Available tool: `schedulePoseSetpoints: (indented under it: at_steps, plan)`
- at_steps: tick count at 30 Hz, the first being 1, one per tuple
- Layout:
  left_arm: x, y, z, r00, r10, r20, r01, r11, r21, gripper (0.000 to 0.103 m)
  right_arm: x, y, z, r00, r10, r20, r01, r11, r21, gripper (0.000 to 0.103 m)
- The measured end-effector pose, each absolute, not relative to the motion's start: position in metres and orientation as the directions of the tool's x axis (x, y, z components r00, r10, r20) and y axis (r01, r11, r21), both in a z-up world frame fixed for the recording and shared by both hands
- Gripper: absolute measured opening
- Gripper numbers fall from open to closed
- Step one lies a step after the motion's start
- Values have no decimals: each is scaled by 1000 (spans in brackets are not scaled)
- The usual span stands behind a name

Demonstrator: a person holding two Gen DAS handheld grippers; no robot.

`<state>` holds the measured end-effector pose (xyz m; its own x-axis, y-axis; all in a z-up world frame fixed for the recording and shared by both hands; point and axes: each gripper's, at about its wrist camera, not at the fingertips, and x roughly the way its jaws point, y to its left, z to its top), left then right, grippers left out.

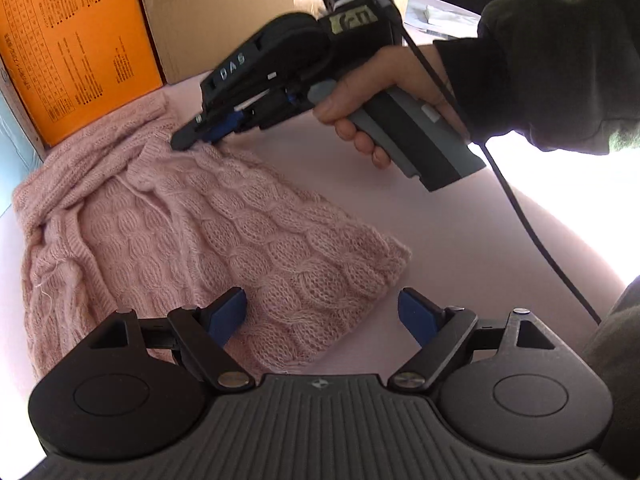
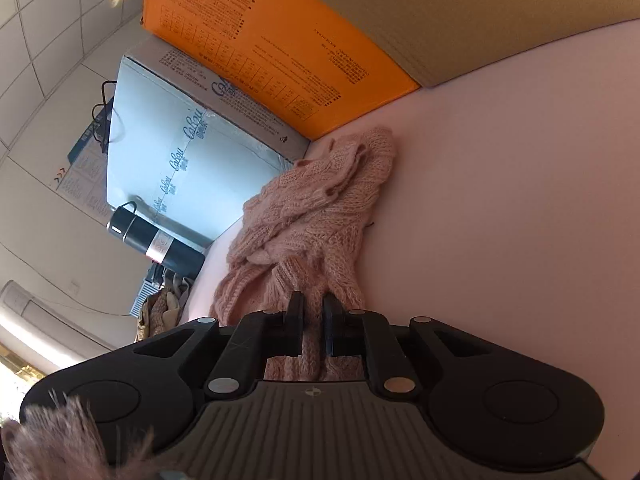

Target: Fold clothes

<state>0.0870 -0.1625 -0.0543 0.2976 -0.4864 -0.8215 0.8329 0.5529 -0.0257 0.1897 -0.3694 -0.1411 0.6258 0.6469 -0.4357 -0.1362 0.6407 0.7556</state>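
Two claws are seen over a wide pink table (image 1: 420,216), on which one pink knitted sweater (image 1: 192,240) is laid. Behind the table, a brown carton (image 1: 224,12), an orange box (image 1: 76,40) and a silver box (image 2: 168,152) are stood against each other, and the sweater reaches up to the foot of the orange box. The sweater is spread on the left part of the table, bunched and wrinkled at its far side, with one flat corner pointing to the right.

The right claw (image 1: 196,136) is held by a hand (image 1: 384,92) in a dark sleeve and is brought down onto the far part of the sweater, near the ribbed edge. Its fingers are pressed together on a fold of the knit, and in the right wrist view a strip of the sweater (image 2: 316,220) is seen pinched between them, the rest of the cloth lying ahead of the right claw (image 2: 313,320) toward the boxes. A black cable (image 1: 532,224) is hung from this claw across the table.

The left claw (image 1: 322,312) is held low at the near side, with its blue pads (image 1: 230,312) spread wide. The near edge of the sweater is lying under and between the fingers, mostly at the left pad, while the right pad is over bare table. Whether the pads touch the cloth cannot be told.

A dark flask (image 2: 156,240) is seen beside the silver box.
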Motion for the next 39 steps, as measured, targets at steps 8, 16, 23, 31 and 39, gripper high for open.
schedulePoseSetpoints:
  at_steps: [8, 16, 23, 31, 39]
  plan:
    - [82, -159, -58, 248, -518, -819, 860, 507, -61, 87, 186, -344, -102, 630, 688, -360, -340, 661, 669, 39]
    - [68, -158, -54, 215, -521, -826, 895, 444, -47, 92, 200, -327, -132, 603, 656, -455, -240, 692, 681, 38]
    - [80, -112, -17, 404, -526, -748, 771, 637, -31, 92, 162, -343, -93, 618, 682, -391, -258, 646, 719, 72]
    - [125, -79, -9, 340, -584, -737, 550, 760, -348, 92, 84, -354, -92, 547, 694, -469, -203, 653, 730, 71]
    - [130, -108, -25, 268, -518, -812, 555, 772, -309, 34, 63, -329, -103, 535, 660, -527, -145, 686, 713, 23]
